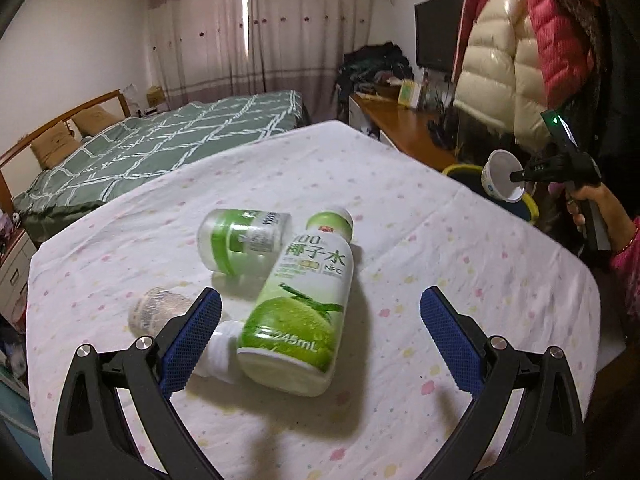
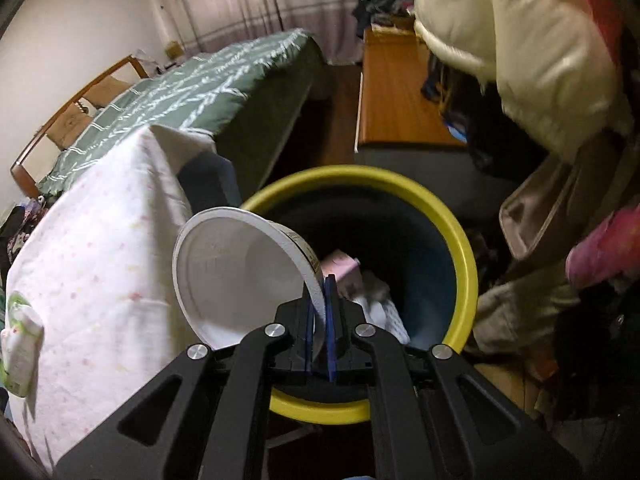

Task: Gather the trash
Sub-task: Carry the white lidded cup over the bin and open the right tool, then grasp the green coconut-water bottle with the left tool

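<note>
Right now you are holding the cup (image 2: 240, 272) by its rim in your right gripper's (image 2: 319, 312) shut jaws above the bin (image 2: 460, 240), while your left gripper (image 1: 320, 324), jaws wide, is straddling the bottle (image 1: 300, 308) lying lengthwise on the bench (image 1: 460, 248).

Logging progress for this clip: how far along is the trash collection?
Done: some trash already lies in the yellow-rimmed bin. In hand: the right gripper pinches a white paper cup over it. Left: coconut water bottle, two clear bottles on the table; left gripper open.
</note>
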### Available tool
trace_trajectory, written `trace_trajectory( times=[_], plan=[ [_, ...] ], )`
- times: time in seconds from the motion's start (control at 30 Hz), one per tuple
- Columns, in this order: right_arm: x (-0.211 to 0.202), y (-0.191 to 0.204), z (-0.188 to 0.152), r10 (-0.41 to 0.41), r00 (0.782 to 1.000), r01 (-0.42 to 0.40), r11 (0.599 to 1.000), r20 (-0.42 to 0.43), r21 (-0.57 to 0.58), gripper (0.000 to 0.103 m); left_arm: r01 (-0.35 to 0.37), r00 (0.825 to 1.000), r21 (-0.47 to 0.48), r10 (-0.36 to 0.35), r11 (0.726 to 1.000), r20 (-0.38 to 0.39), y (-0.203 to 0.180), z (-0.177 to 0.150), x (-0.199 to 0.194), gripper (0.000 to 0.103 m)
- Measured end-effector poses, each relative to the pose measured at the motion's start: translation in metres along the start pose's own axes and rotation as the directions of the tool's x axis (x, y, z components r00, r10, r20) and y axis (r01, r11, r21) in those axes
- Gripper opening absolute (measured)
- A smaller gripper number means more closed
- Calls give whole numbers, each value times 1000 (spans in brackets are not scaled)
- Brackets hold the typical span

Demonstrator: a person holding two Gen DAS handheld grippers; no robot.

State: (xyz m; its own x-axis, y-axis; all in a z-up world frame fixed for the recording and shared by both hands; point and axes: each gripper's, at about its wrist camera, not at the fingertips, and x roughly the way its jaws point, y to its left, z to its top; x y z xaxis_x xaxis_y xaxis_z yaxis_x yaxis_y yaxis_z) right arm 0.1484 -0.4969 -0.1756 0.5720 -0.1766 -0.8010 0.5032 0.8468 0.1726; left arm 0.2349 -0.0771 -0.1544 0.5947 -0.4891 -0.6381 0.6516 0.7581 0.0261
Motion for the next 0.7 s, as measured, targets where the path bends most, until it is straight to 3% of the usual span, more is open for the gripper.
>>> trace_trajectory(
  times=[0.33, 0.4, 0.43, 0.47, 0.7],
  plan=[
    [18, -12, 0, -62, 998, 62, 998, -20, 13, 6, -3, 999, 32, 5, 999, -47, -13, 5, 20, 98],
    [20, -15, 3, -88, 996, 88, 996, -10, 18, 19, -6, 999, 33, 8, 999, -52, -14, 7, 21, 98],
    [19, -18, 5, -89, 996, 89, 996, -2, 21, 35, -6, 998, 33, 8, 999, -54, -14, 8, 22, 98],
    [16, -18, 4, -91, 996, 90, 996, 16, 20, 42, -5, 998, 31, 7, 1000, -56, -14, 9, 22, 98],
    [8, -10, -1, -75, 997, 76, 997, 35, -20, 43, -18, 995, 18, 19, 1000, -95, -10, 15, 36, 98]
  ],
)
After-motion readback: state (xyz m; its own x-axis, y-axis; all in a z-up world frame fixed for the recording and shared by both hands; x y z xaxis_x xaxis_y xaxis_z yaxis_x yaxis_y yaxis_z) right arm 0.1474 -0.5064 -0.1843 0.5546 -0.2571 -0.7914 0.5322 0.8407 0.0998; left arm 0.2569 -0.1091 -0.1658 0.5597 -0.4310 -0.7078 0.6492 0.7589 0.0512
